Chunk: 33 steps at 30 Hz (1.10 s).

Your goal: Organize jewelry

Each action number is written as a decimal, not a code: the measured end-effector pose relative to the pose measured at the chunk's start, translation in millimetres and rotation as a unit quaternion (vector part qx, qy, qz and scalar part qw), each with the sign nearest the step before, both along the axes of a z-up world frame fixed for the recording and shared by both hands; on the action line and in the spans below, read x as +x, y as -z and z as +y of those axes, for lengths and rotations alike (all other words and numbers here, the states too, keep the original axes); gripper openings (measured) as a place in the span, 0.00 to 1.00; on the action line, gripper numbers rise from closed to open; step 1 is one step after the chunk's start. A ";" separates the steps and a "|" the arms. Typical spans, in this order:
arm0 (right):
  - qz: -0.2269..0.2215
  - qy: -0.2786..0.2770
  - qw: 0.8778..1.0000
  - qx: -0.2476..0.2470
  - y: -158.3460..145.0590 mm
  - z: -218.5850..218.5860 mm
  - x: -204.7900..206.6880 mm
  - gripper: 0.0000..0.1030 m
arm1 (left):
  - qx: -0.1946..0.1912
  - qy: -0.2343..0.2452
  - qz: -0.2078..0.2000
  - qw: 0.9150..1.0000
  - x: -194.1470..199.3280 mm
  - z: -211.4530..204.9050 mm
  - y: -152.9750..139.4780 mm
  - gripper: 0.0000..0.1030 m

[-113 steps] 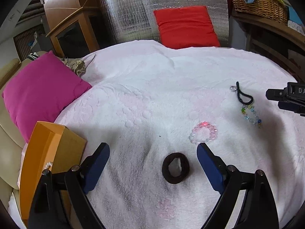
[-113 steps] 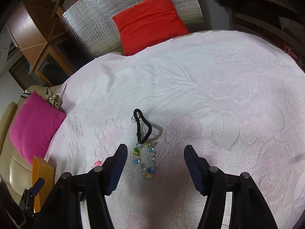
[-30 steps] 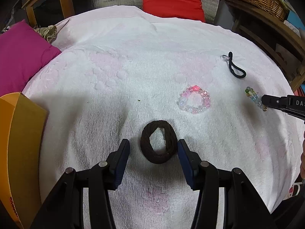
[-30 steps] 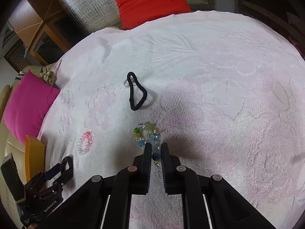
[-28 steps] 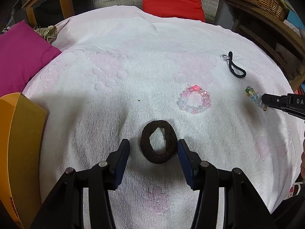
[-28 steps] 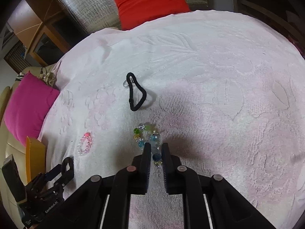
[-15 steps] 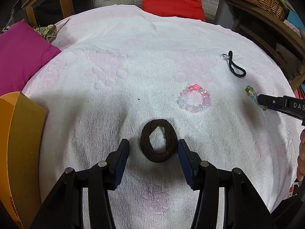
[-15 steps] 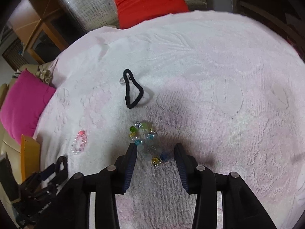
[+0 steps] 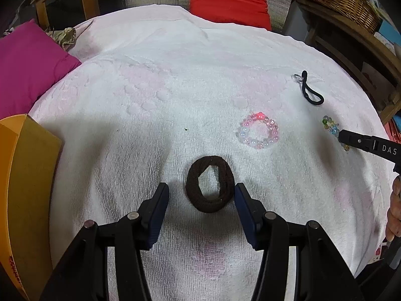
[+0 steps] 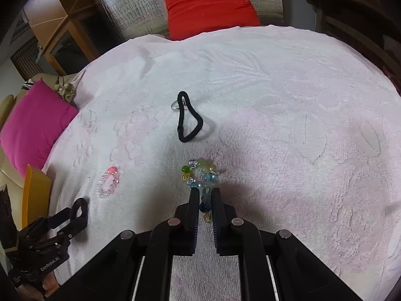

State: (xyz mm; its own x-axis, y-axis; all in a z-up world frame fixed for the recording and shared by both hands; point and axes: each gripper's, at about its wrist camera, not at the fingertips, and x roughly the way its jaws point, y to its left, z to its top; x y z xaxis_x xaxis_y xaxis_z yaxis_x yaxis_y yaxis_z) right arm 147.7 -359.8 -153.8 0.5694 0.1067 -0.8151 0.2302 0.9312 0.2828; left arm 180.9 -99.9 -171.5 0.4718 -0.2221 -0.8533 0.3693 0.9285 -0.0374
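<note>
White towelling (image 9: 175, 80) is carrying four pieces: one brown hair tie (image 9: 210, 187), one black one (image 10: 186, 120), one pink bracelet (image 9: 258, 131), one multicoloured one (image 10: 200, 178). My left gripper (image 9: 201, 204) is straddling the brown tie, half-open, pads clear. My right gripper (image 10: 202, 200), having just closed, is pinching the multicoloured beads, partly hiding them.

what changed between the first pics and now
The right gripper came down and has just closed again on the multicolored bead bracelet. The left gripper narrowed around the brown hair tie without gripping. Pink bead bracelet and black hair tie lie unmoved.
</note>
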 end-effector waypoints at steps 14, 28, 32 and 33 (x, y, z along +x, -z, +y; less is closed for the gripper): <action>0.010 0.037 0.996 0.076 1.9 -30.3 -2.4 0.12 | 0.002 -0.023 -0.030 0.999 2.9 10.0 -10.2 0.38; 0.009 0.013 1.000 -0.024 1.6 -6.3 -3.1 0.34 | 0.020 -0.057 -0.083 0.995 4.3 22.6 -25.8 0.42; 0.011 -0.019 0.994 -0.103 2.9 17.3 -3.0 0.25 | 0.016 -0.056 -0.089 0.994 3.1 16.7 -29.9 0.48; 0.011 -0.027 0.992 -0.126 3.3 23.3 -3.3 0.23 | 0.016 -0.054 -0.090 0.994 3.7 15.1 -29.8 0.48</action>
